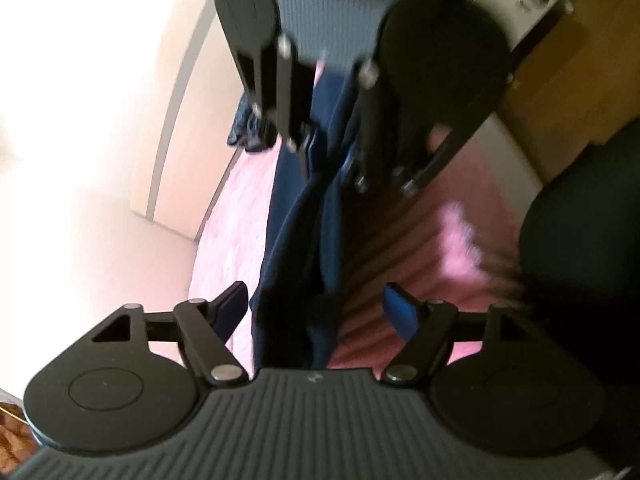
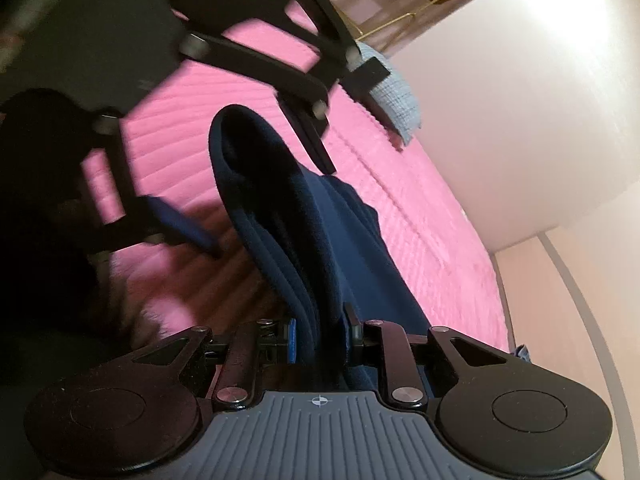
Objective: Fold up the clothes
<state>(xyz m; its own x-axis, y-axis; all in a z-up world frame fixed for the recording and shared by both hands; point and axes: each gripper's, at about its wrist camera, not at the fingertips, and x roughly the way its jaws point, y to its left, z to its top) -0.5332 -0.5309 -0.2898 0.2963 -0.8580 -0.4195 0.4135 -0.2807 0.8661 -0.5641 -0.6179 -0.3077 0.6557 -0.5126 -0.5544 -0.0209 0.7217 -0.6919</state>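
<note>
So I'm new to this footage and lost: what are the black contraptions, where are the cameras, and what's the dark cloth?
No robot arm here: a person holds two hand-held grippers, each with a forward-looking fisheye camera. The left camera shows the left gripper open, its fingers either side of the navy garment without pinching it, and the right gripper across from it. The right camera shows the right gripper shut on the bunched garment, lifted over a pink bedspread. A pale blue cloth lies further back.
</note>
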